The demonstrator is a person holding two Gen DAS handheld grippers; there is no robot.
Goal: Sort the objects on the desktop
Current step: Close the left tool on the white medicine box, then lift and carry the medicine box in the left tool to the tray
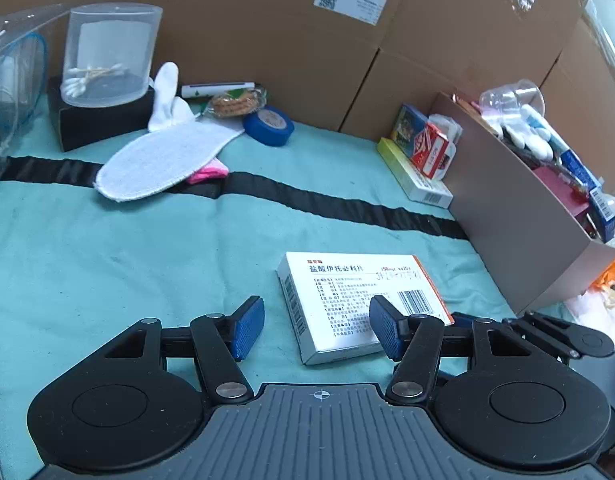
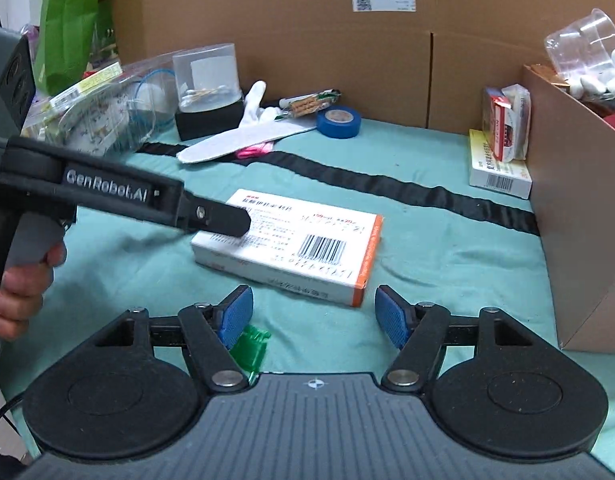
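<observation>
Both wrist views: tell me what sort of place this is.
Likely a makeshift sorting bench in a storeroom or lab: a teal cloth over the surface, big cardboard cartons as backdrop, and a medicine box beside a crammed sorting bin.

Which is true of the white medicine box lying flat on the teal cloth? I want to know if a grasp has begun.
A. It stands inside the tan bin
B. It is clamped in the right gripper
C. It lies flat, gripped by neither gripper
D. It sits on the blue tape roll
C: the medicine box lies flat on the teal cloth, with the right gripper open short of it and the left gripper open around its near corner.
</observation>
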